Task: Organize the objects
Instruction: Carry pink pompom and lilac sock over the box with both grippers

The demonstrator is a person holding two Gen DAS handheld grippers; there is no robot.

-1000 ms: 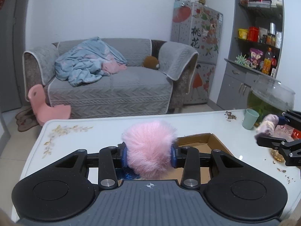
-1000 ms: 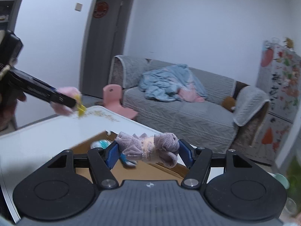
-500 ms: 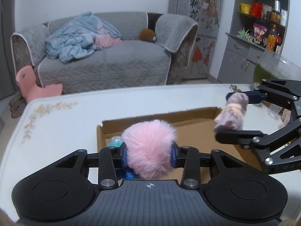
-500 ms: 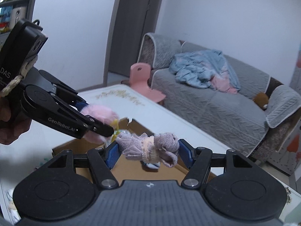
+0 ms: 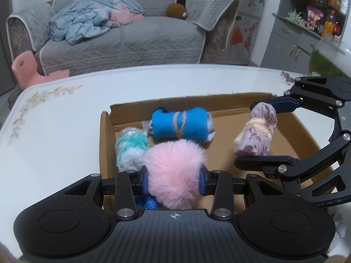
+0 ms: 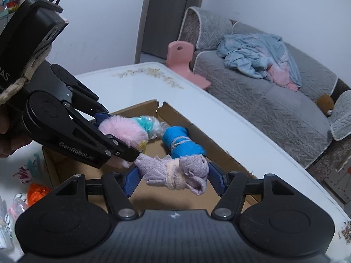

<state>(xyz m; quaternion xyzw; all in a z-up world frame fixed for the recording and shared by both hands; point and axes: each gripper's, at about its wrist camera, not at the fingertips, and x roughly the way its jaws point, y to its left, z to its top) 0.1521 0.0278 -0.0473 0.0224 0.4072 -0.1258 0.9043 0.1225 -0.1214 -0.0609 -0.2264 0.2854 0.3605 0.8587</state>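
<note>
Left gripper (image 5: pixel 173 180) pinching pink fluffy pompom (image 5: pixel 174 175); right gripper (image 6: pixel 173 176) clamping lilac sock roll (image 6: pixel 175 174), both hovering over cardboard box (image 5: pixel 105 135).

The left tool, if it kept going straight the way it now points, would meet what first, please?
Probably the blue sock roll in the cardboard box, straight beyond the pink pompom held in the left tool; depth is unclear.

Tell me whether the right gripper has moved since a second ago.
Yes. The right gripper, clamping the lilac sock bundle, came in from the table's right edge over the cardboard box.
</note>
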